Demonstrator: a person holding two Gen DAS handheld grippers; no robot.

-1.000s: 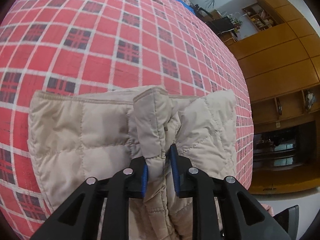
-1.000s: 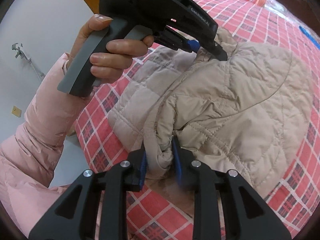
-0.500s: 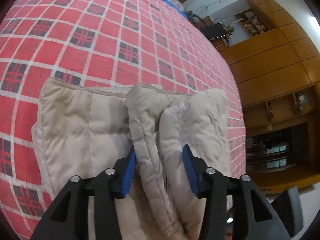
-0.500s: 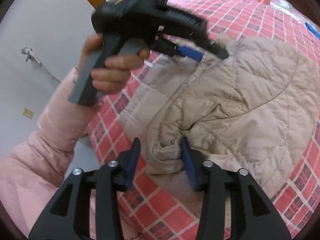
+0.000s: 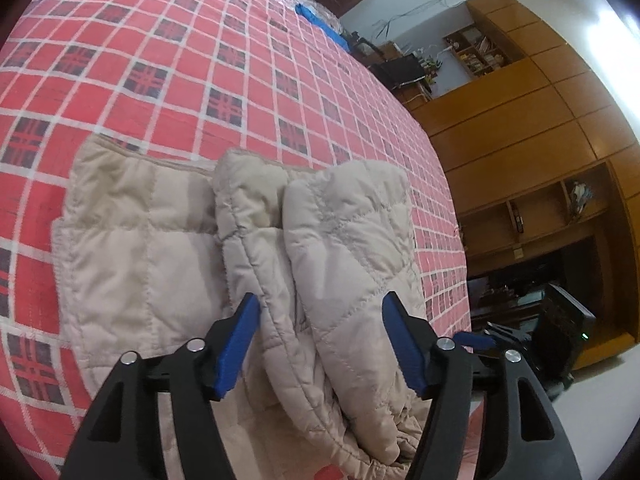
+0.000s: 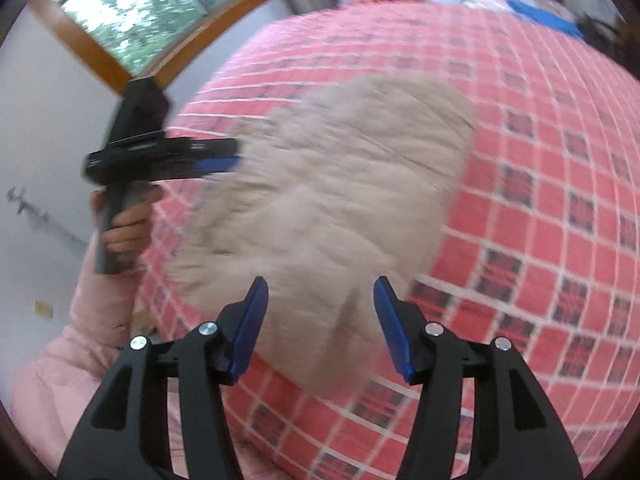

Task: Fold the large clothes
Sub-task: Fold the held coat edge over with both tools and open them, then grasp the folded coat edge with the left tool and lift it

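Both spread wide, left gripper (image 5: 320, 340) and right gripper (image 6: 320, 320), grasping nothing. Seemed soft, puffy, light, that jacket (image 5: 168, 240) on bed (image 5: 200, 60); best pinched at stitched hem.

A beige quilted jacket (image 5: 256, 248) lies on a red plaid bedcover (image 5: 168, 64); tongs' pads (image 5: 238, 344) are blue.

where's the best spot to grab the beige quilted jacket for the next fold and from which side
Probably the puffy folded edge of the jacket lying between the open left gripper, approached from the near end along the bed. The two rolled ridges there stand up from the flat panel, giving the fingers a thick bite. The right gripper is also open, its view blurred.
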